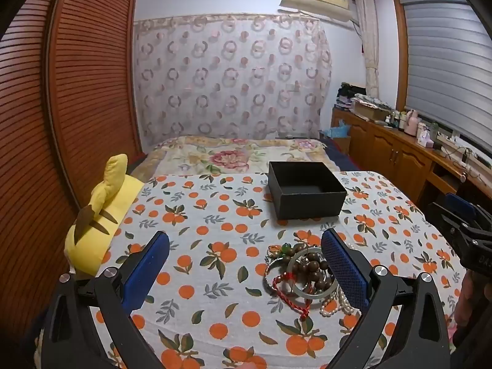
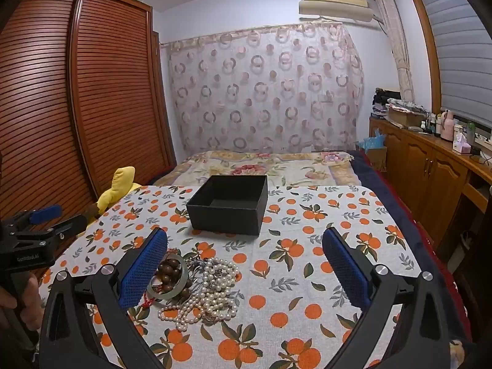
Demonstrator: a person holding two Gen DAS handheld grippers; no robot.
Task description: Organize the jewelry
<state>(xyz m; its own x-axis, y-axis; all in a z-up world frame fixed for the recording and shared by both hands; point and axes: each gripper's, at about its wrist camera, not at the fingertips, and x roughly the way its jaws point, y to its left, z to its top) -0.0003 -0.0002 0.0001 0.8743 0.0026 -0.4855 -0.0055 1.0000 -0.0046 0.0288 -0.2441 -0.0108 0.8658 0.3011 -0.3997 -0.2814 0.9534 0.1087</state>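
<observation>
A jewelry pile (image 1: 303, 276) lies on the orange-print cloth: brown wooden beads, a grey-green bangle (image 2: 172, 279), a red cord, a pearl necklace (image 2: 212, 292). An open, empty black box (image 1: 306, 189) stands behind it; it also shows in the right wrist view (image 2: 229, 204). My left gripper (image 1: 246, 264) is open and empty, its right finger at the pile's right edge. My right gripper (image 2: 246, 264) is open and empty, its left finger over the pile's left side. Each gripper shows at the edge of the other's view.
A yellow plush toy (image 1: 98, 215) lies at the table's left edge by the brown slatted wardrobe (image 1: 61, 107). A bed with a floral cover (image 2: 270, 166) is behind the table. A wooden cabinet (image 2: 430, 166) with bottles runs along the right wall.
</observation>
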